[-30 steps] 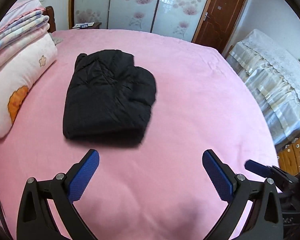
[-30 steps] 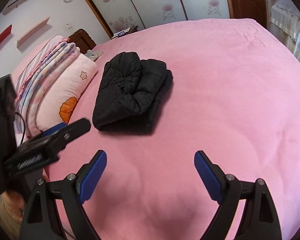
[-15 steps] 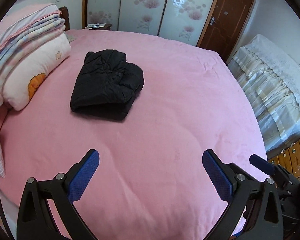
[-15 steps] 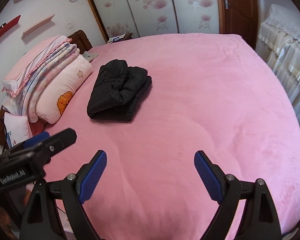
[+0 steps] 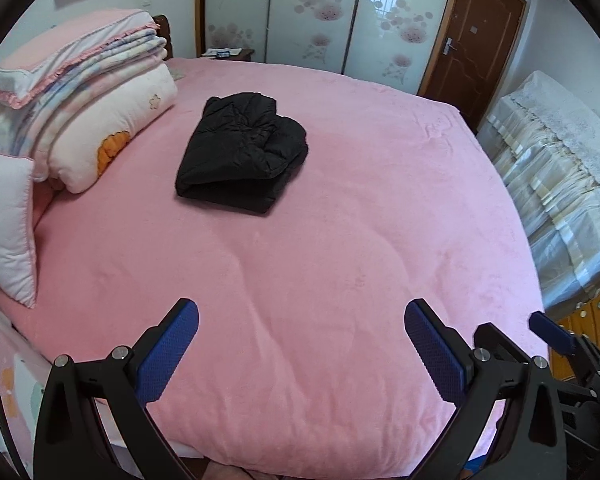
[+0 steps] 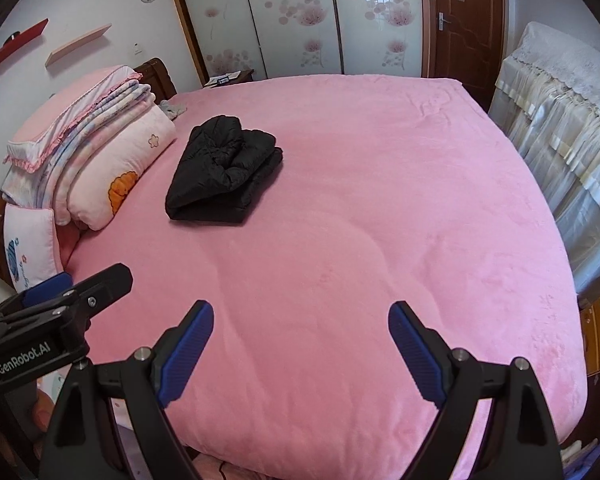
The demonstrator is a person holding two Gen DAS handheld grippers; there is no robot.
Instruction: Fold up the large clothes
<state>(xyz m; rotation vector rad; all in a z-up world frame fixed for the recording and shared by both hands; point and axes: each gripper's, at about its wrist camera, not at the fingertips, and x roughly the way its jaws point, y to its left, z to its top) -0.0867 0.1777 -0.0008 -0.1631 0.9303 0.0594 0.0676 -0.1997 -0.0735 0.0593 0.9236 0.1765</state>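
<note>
A black puffer jacket [image 5: 244, 152] lies folded into a compact bundle on the pink bed [image 5: 340, 240], towards its far left; it also shows in the right wrist view [image 6: 224, 172]. My left gripper [image 5: 300, 344] is open and empty, held over the near edge of the bed, far from the jacket. My right gripper [image 6: 300, 340] is open and empty too, beside the left one at the near edge. The left gripper's body shows at the lower left of the right wrist view [image 6: 56, 312].
Folded quilts and pillows [image 5: 84, 112] are stacked along the bed's left side, with a small pillow [image 5: 8, 228] nearer. A cloth-covered cabinet [image 5: 560, 184] stands on the right. Sliding wardrobe doors [image 5: 312, 20] and a brown door [image 5: 480, 28] are behind the bed.
Both grippers have drawn back from the folded jacket towards the near edge of the bed, so the jacket looks smaller and farther. Both stay open and empty.
</note>
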